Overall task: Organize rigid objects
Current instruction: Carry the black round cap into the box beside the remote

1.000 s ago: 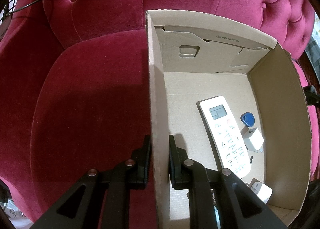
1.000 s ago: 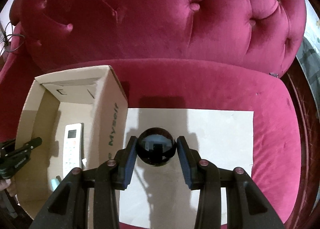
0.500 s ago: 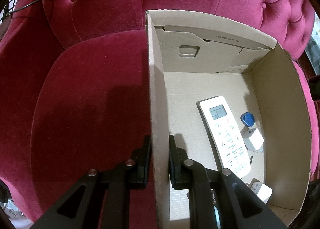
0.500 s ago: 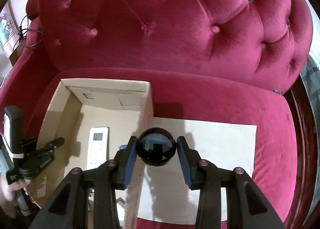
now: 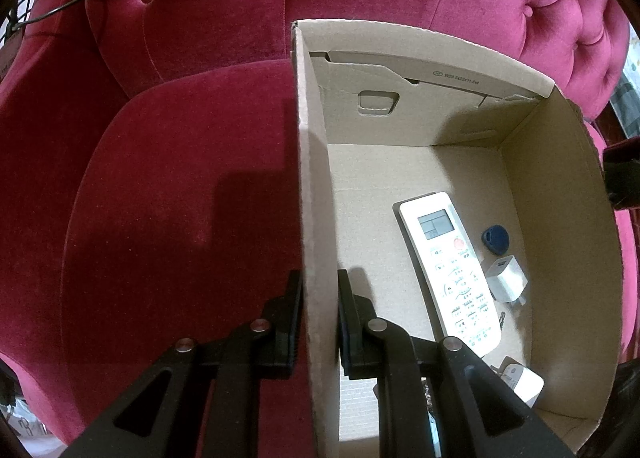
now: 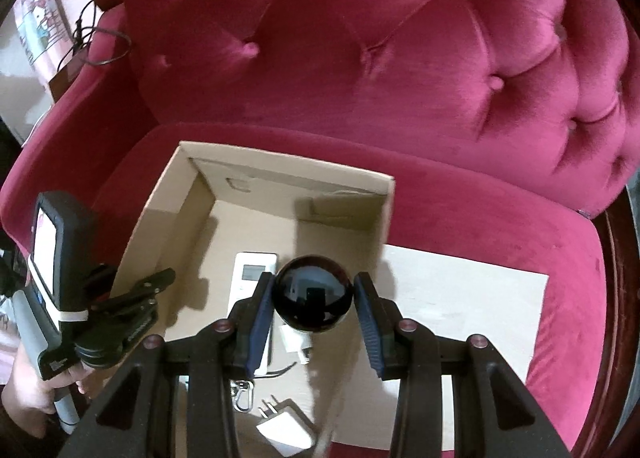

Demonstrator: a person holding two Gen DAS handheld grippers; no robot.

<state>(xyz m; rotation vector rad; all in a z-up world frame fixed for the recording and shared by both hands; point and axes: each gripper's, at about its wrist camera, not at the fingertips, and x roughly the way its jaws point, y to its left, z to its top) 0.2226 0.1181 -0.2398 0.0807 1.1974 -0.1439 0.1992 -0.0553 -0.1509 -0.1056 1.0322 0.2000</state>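
An open cardboard box (image 5: 556, 258) sits on a red velvet sofa. My left gripper (image 5: 318, 318) is shut on the box's left wall (image 5: 314, 217); it also shows in the right wrist view (image 6: 132, 310). Inside lie a white remote (image 5: 450, 270), a blue tag (image 5: 495, 237) and two white chargers (image 5: 506, 278). My right gripper (image 6: 313, 300) is shut on a glossy black ball (image 6: 313, 298) and holds it above the box (image 6: 200, 193), over the remote (image 6: 252, 274).
A beige sheet (image 6: 460, 298) lies on the seat to the right of the box. The tufted sofa back (image 6: 380, 37) rises behind. A cable (image 6: 100, 45) hangs over the left armrest. A keyring and a plug (image 6: 280, 426) lie at the box's near end.
My right gripper has carried the black ball left from over the beige sheet to above the box's inside. The left gripper has kept its hold on the box wall.
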